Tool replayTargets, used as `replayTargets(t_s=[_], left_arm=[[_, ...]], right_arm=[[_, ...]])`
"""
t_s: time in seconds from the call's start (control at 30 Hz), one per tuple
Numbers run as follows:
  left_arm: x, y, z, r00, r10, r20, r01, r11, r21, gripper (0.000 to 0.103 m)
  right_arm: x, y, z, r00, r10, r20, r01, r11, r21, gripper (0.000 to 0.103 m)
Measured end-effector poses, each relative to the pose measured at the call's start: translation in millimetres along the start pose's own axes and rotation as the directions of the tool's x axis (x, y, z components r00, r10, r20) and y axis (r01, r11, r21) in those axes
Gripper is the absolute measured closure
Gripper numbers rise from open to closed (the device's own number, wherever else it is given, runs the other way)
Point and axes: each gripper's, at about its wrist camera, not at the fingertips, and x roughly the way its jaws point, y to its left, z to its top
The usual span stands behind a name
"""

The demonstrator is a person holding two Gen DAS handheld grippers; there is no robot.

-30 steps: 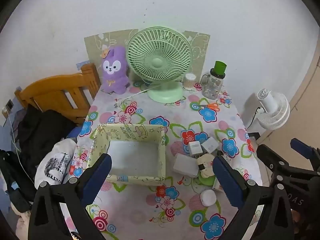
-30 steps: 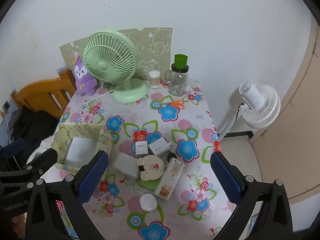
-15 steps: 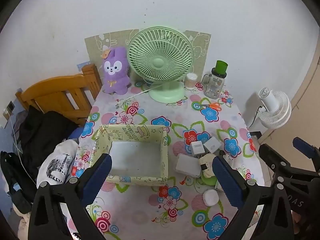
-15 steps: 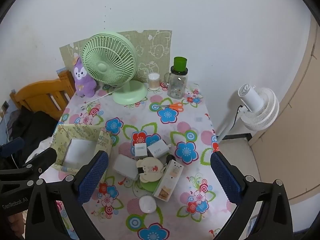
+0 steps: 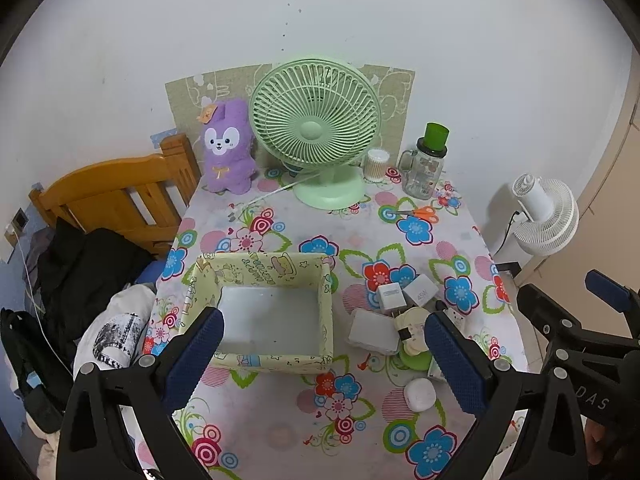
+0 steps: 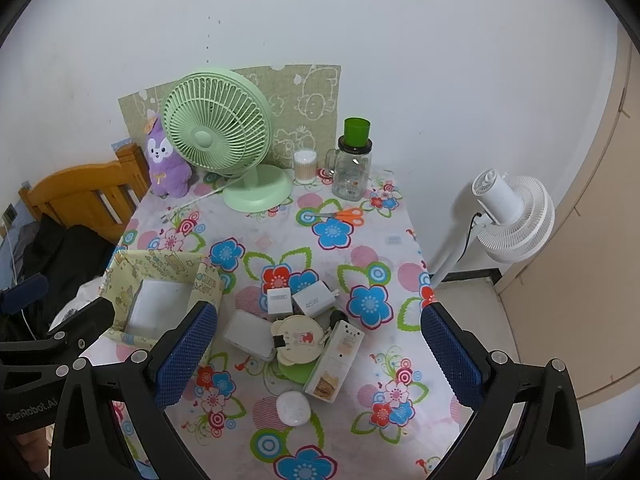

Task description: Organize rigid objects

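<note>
Far left, off the table's edge, a wooden bed frame (image 5: 116, 188) with dark clothes (image 5: 84, 268) piled near it. On the flowered tablecloth (image 5: 280, 420), the left gripper (image 5: 320, 354) hangs wide open with nothing between its blue pads, just above the near rim of the yellow patterned box (image 5: 276, 360). That box sits left of centre, and all that shows inside is its pale bare floor.

Far side of the table now: a purple plush rabbit (image 5: 228, 148), then the green desk fan (image 5: 316, 128), then a small clear tub of cotton swabs (image 6: 305, 166), then a glass handled jar (image 6: 352, 172) with a green cup upside down on its lid; the jar looks see-through, contents unclear. Orange-handled scissors (image 6: 346, 215) lie just in front of it.

Right of the box, the clutter: two white chargers (image 6: 298, 300) side by side, a flat white case (image 6: 248, 334) touching a round cream item (image 6: 298, 338), a tall white carton (image 6: 336, 360) lying tilted, a green disc (image 6: 296, 372) under them, and a white oval case (image 6: 294, 408) nearest. The right gripper (image 6: 318, 354) is spread fully open over this pile, holding nothing.

Far right, off the table, a white floor fan (image 6: 512, 220).
</note>
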Motion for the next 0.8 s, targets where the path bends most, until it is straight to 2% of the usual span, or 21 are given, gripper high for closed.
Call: replayTargets(t_s=[0.8], left_arm=[[-7.9, -0.6, 1.0, 0.999, 0.017, 0.045, -0.018, 1.0, 0.022, 0.002]], right_arm=[[-8.1, 1.4, 4.0, 1.0, -0.007, 0.028, 0.007, 1.0, -0.002, 0.0]])
